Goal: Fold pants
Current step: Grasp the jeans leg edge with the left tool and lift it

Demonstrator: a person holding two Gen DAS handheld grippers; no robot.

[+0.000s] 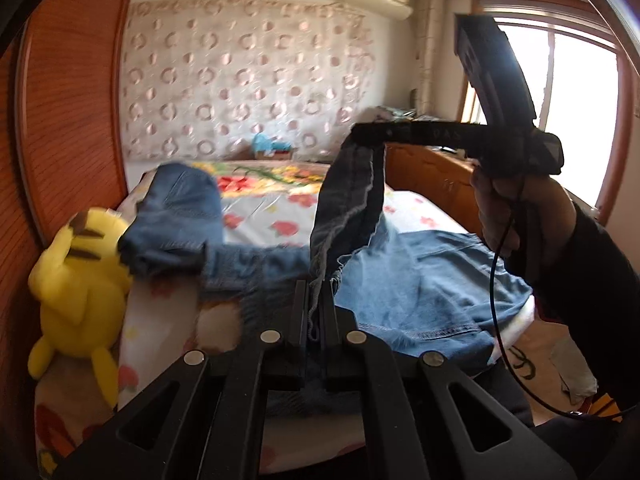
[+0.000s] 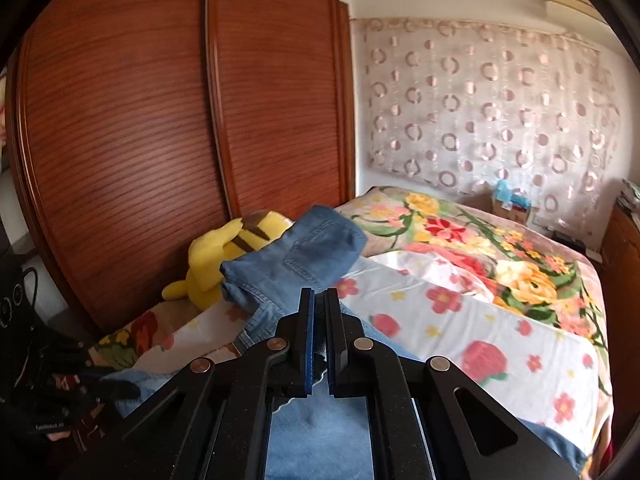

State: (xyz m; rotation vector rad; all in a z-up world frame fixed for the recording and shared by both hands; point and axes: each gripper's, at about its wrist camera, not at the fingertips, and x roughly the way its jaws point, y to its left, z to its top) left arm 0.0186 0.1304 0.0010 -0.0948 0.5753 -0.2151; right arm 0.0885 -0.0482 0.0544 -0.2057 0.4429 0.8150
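Blue denim pants (image 1: 424, 280) lie on the bed, one end bunched against a plush toy. My left gripper (image 1: 316, 292) is shut on a denim edge low over the bed. My right gripper (image 1: 366, 136), seen in the left wrist view, is shut on the same pant leg and holds it lifted, so a dark strip of denim (image 1: 352, 200) hangs between the two. In the right wrist view the right gripper (image 2: 319, 300) is shut with denim (image 2: 316, 360) between its fingers, and the bunched end (image 2: 296, 256) lies beyond.
A yellow plush toy (image 1: 80, 280) sits at the bed's left edge against a wooden wardrobe (image 2: 160, 120). The bed has a floral sheet (image 2: 460, 320). A wooden cabinet (image 1: 432, 176) stands to the right, under a window (image 1: 580, 100).
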